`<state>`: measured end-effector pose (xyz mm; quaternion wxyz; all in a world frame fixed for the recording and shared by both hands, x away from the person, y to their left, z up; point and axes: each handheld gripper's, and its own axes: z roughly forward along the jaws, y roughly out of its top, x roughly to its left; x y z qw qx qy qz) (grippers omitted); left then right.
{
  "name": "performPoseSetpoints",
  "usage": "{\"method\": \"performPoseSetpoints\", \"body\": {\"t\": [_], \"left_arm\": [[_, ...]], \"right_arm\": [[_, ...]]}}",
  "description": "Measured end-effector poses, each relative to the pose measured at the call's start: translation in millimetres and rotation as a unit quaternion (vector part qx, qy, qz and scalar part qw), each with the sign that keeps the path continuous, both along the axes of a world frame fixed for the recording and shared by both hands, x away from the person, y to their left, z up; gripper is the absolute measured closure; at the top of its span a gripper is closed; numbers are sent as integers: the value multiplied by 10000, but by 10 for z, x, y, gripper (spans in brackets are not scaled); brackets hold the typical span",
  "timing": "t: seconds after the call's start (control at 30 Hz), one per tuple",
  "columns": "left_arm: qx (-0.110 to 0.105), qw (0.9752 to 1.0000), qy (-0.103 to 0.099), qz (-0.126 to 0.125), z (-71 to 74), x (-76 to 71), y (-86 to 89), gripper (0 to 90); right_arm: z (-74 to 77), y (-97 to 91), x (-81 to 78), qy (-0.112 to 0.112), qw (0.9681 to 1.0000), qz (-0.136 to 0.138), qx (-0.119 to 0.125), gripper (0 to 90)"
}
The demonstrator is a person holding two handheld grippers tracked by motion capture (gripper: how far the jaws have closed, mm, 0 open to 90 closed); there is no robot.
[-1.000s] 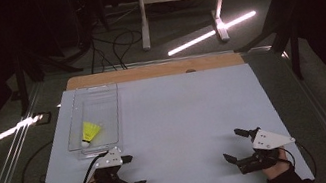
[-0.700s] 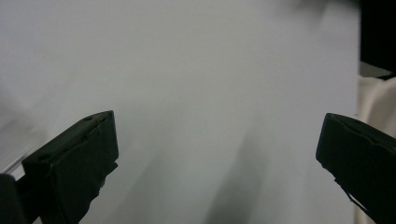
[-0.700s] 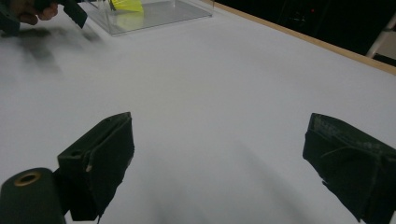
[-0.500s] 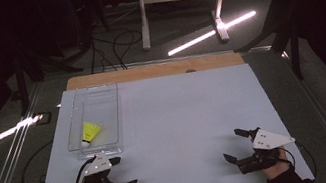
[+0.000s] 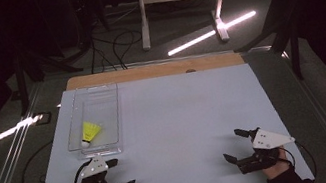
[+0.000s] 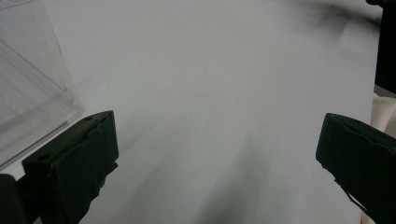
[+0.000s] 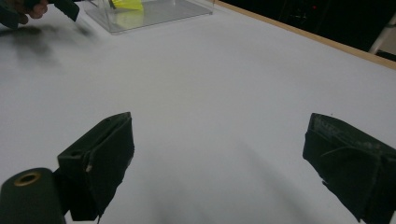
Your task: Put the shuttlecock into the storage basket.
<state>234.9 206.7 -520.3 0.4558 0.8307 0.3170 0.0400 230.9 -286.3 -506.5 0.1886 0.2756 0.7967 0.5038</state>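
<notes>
Landmark: the clear box, at the left of the white table.

Shuttlecock: yellow, lying inside the box at its near end, cork toward the near wall.

Left gripper: just in front of the box's near wall, low over the table, jaws spread wide, nothing between them. In the left gripper view the box corner sits beside the left jaw.

Right gripper: well to the right of the box, near the table's front edge, jaws wide apart and empty. The right gripper view shows the box and shuttlecock far off at top left.
</notes>
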Motion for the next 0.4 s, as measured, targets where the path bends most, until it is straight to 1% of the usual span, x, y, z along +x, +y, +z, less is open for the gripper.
{"method": "performPoseSetpoints", "body": {"t": [0.4], "left_arm": [[3, 10000, 24, -40, -8, 1, -19, 1]], "right_arm": [[-5, 1, 7, 0, 10000, -2, -6, 89]]}}
